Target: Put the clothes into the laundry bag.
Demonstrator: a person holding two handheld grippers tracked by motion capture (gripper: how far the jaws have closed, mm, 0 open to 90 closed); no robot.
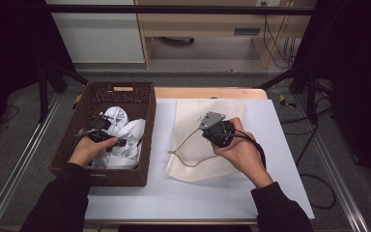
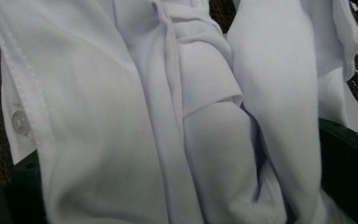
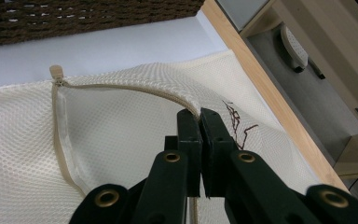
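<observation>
While pinched by closed right tool (image 3: 200, 116), honeycomb-mesh cream bag (image 3: 121, 135).

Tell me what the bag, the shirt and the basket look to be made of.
Mesh laundry bag: cream netted fabric, likely synthetic, with a honeycomb weave of tiny holes and a zip edge.
White shirt: thin, smooth woven cloth, matte, with stitched hem and a translucent button.
Basket: dark brown wicker or imitation rattan, with an open woven wall.
</observation>
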